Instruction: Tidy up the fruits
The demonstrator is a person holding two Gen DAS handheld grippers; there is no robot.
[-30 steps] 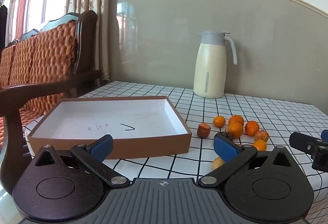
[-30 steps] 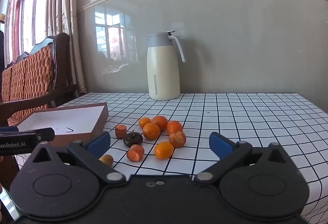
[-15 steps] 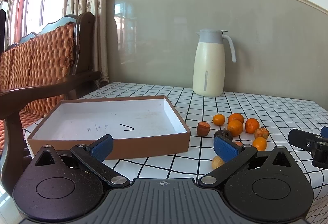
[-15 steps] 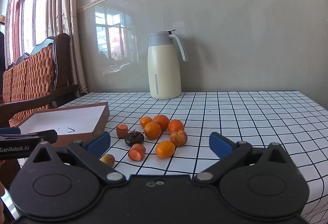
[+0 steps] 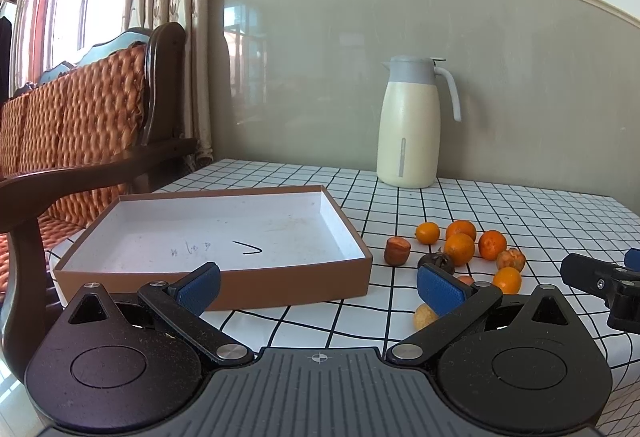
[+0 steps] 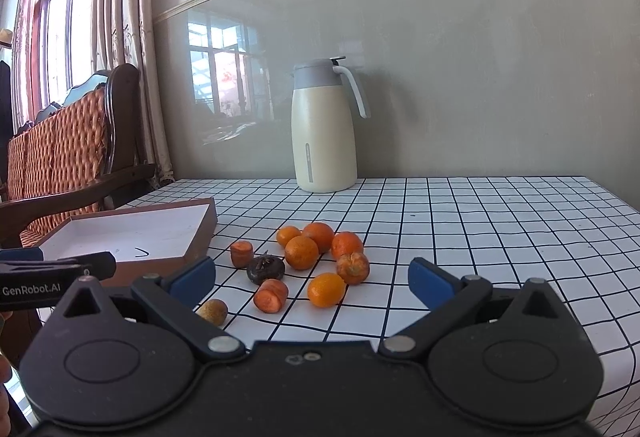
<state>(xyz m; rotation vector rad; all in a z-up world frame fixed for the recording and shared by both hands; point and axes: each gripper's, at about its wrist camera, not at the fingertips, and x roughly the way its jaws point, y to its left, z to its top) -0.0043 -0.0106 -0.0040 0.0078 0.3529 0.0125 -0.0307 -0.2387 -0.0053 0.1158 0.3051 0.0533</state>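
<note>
While your right tool (image 6: pixel 310 283) hangs wide open and empty, the fruits (image 6: pixel 312 261) lie at frame centre, between and just beyond its fingers. Your left tool (image 5: pixel 318 283), equally spread and empty, faces the box (image 5: pixel 224 281); fruits sit centre-right.

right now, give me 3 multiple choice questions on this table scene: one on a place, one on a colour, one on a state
1. Where does the brown box sit relative to the fruit pile in the right wrist view?
A. left of it
B. right of it
C. behind it

2. What colour is the jug body?
A. red
B. cream
C. black

3. What state is the right gripper in?
A. shut on a fruit
B. shut on nothing
C. open, holding nothing

Answers:
1. A, the box lies left of the fruit.
2. B, cream body under a grey lid.
3. C, its blue fingers stand wide apart with only tablecloth between.
</note>
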